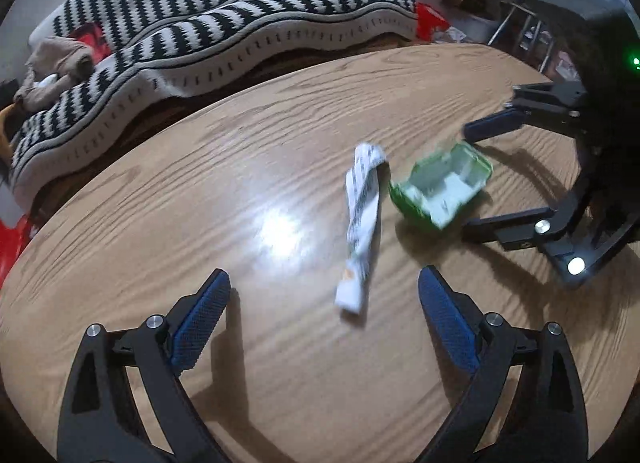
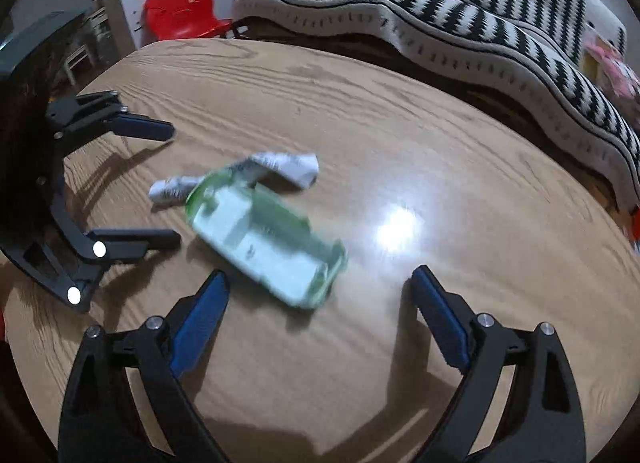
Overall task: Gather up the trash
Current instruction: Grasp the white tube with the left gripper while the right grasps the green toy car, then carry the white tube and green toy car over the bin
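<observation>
Wrapper [image 1: 360, 227] beside carton [image 1: 440, 187] — table [image 1: 160, 203].

Two wrist cams, low over my wooden table [image 1: 168, 231], facing each other across it.

Left cam looks along my left gripper [image 1: 324, 291]; my right gripper [image 1: 466, 179] shows mid right. Right cam catches the left one mid left. Both share the green box [image 1: 440, 191] and twisted paper [image 1: 362, 223], mid frame, near, blurred.

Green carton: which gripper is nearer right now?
Right. The right gripper is open with the green carton just ahead of its fingertips, roughly centred. The left gripper is open and lined up on the white wrapper, the carton lying beyond it.
</observation>
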{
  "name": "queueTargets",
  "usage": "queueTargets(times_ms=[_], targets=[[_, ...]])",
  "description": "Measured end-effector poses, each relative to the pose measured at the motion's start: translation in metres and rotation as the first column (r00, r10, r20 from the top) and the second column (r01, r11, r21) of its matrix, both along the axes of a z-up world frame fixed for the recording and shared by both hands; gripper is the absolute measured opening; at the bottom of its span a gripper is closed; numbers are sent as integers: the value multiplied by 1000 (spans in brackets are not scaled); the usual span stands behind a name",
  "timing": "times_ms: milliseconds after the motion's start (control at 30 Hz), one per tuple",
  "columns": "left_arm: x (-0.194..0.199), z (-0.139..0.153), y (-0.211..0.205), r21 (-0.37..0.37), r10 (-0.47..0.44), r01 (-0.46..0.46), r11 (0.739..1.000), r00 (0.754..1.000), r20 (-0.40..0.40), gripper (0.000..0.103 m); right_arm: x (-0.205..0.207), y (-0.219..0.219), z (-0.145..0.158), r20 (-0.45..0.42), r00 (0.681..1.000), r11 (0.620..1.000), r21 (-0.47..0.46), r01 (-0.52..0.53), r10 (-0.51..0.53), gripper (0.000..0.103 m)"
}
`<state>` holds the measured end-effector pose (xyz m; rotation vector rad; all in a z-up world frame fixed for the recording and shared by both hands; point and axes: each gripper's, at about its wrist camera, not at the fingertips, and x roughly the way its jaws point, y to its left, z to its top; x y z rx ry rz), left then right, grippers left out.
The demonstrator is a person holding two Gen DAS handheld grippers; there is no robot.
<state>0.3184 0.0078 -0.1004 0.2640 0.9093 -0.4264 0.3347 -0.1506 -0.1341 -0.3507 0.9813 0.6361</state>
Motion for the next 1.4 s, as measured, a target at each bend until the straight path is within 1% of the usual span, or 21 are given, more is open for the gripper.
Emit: queueTargets(times_ms=[67, 100, 133, 167, 200, 233, 267, 300, 333, 400, 467, 600, 700, 833, 900, 967, 1000, 1067, 1133, 1233, 1400], targets=[[3, 1, -3, -17, -29, 29, 999, 1000, 2, 85, 6, 5, -1, 1, 1000, 1000, 1, -25, 25, 89], [4, 1, -6, -15, -44, 45, 999, 999, 8, 78, 7, 7, -1, 3, 999, 999, 6, -50, 50, 89], [4, 2, -8, -15, -61, 61, 998, 998, 13, 72, 7, 8, 0, 7, 998, 998, 8, -64, 63, 87], [3, 2, -11, -14, -77, 78, 997, 997, 20, 69, 5, 9, 1, 10, 997, 997, 15, -71, 71, 85], [1, 3, -13, -13, -83, 84, 996, 996, 22, 60, 1, 10, 3, 17, 997, 997, 20, -76, 75, 73], [0, 3, -15, -14, -94, 94, 995, 995, 22, 46, -2, 10, 5, 27, 997, 996, 35, -77, 76, 53], [-4, 5, -19, -4, -100, 100, 995, 995, 26, 38, -7, 8, 7, 36, 997, 996, 48, -69, 67, 45], [-7, 5, -21, 0, -101, 102, 995, 995, 26, 23, -11, 12, 8, 41, 997, 997, 50, -64, 62, 40], [-11, 5, -23, 9, -99, 99, 995, 995, 27, 11, -15, 12, 9, 48, 997, 997, 51, -60, 57, 38], [-17, 5, -25, 17, -74, 74, 997, 997, 25, 10, -27, 13, 11, 55, 998, 998, 49, -33, 31, 37], [-27, 6, -21, -8, -21, 21, 1000, 1000, 2, 9, -40, 12, 12, 64, 998, 999, 35, 3, -5, 37], [-54, 14, -14, -24, 69, -68, 997, 998, 11, 9, -84, 3, 27, 76, 991, 994, 23, 110, -111, 36], [-89, 33, -8, -67, 153, -151, 986, 988, 19, 9, -126, -11, 46, 93, 977, 980, 54, 190, -194, 36], [-143, 55, -9, -96, 227, -223, 970, 974, 28, 9, -185, -32, 70, 93, 947, 950, 77, 303, -309, 36], [-177, 66, -16, -90, 238, -233, 968, 971, 38, 9, -214, -41, 78, 101, 933, 938, 68, 341, -347, 36], [-196, 71, -22, -75, 244, -241, 968, 969, 47, 9, -247, -54, 85, 84, 920, 921, 100, 376, -384, 36], [-213, 74, -27, -80, 242, -237, 968, 969, 49, 9, -261, -60, 87, 84, 913, 915, 104, 391, -399, 36], [-231, 77, -34, -99, 235, -230, 968, 971, 41, 9, -285, -70, 89, 94, 899, 903, 98, 419, -427, 36], [-254, 84, -47, -107, 224, -216, 971, 972, 70, 9, -310, -83, 92, 103, 884, 889, 100, 446, -456, 36], [-270, 89, -60, -140, 205, -192, 971, 975, 84, 9, -337, -105, 93, 111, 858, 864, 115, 491, -502, 36], [-282, 96, -88, -119, 159, -142, 983, 977, 144, 9, -357, -147, 99, 119, 803, 811, 144, 568, -584, 36]])
